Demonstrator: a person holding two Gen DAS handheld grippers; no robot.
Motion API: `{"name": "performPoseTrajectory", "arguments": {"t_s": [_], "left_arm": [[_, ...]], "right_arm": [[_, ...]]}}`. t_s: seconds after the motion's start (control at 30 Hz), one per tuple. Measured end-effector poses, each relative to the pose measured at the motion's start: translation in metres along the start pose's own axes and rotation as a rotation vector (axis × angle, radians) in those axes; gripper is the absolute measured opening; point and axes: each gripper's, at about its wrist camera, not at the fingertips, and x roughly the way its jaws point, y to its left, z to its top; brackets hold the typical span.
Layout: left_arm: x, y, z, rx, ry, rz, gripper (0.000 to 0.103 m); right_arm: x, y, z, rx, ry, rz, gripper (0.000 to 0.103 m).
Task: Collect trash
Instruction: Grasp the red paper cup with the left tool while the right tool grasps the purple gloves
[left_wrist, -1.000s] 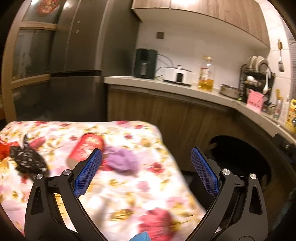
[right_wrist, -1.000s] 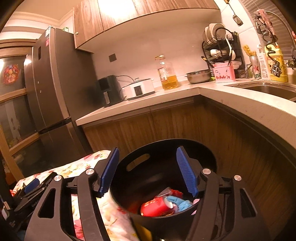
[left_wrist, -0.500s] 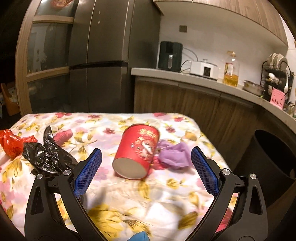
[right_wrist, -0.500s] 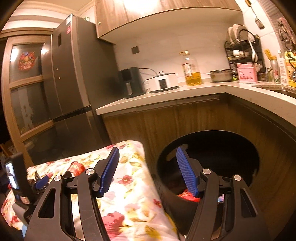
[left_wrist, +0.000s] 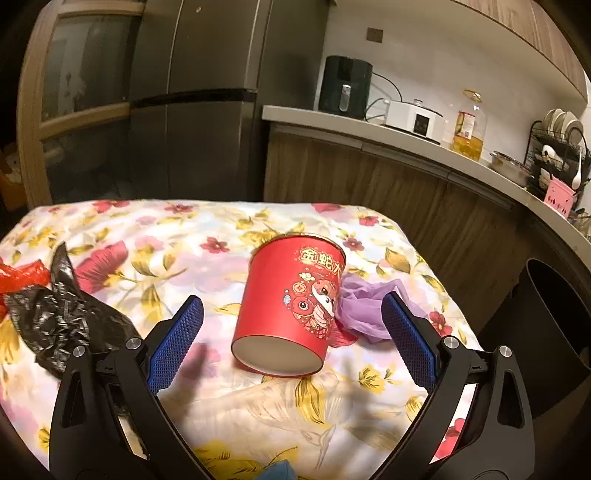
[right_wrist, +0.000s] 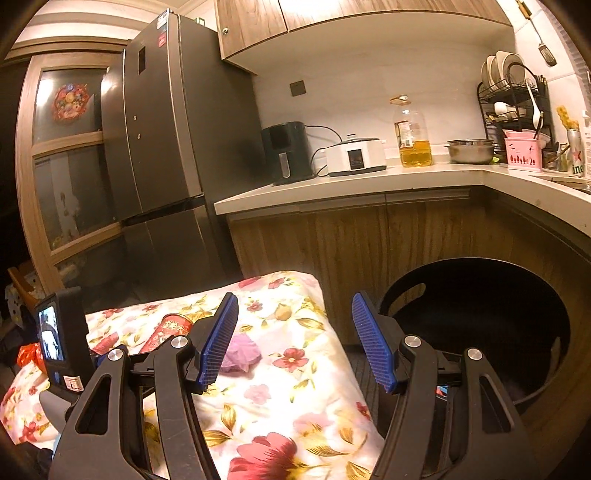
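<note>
Left tongs (left_wrist: 291, 341) and right tongs (right_wrist: 293, 341) gape empty. Cup (left_wrist: 291, 306), purple wad (left_wrist: 364, 308) at its 3 o'clock, black bag (left_wrist: 61, 321) and red wrapper (left_wrist: 22, 275) at 9 o'clock await the bin (right_wrist: 480, 332).

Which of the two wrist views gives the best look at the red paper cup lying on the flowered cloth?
The left wrist view. There the red paper cup lies on its side, centred, whole, its print readable. The right wrist view shows only a small part of it, at the left, behind that gripper's finger.
</note>
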Motion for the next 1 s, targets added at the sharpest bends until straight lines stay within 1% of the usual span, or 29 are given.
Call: {"name": "performPoseTrajectory", "arguments": {"t_s": [0.1,0.3,0.5,0.57,0.6,0.8,1.0], "left_arm": [[0.005,0.006,0.000,-0.022,0.019,-0.025,0.095],[0.018,0.015,-0.001,-0.062,0.068,-0.074,0.087],[0.025,0.019,-0.003,-0.082,0.094,-0.095,0.074],[0.025,0.019,-0.004,-0.084,0.095,-0.103,0.064],[0.025,0.019,-0.005,-0.085,0.096,-0.108,0.062],[0.023,0.024,-0.006,-0.105,0.079,-0.135,0.060],[0.007,0.034,-0.006,-0.138,0.029,-0.138,0.059]], "right_arm": [[0.007,0.006,-0.001,-0.004,0.008,0.005,0.064],[0.017,0.015,-0.005,-0.014,0.025,0.013,0.064],[0.026,0.022,-0.007,-0.022,0.039,0.020,0.064],[0.029,0.024,-0.007,-0.024,0.043,0.022,0.064],[0.030,0.024,-0.008,-0.025,0.045,0.023,0.064],[0.040,0.028,-0.012,-0.027,0.066,0.028,0.064],[0.065,0.037,-0.023,-0.039,0.119,0.035,0.064]]}}
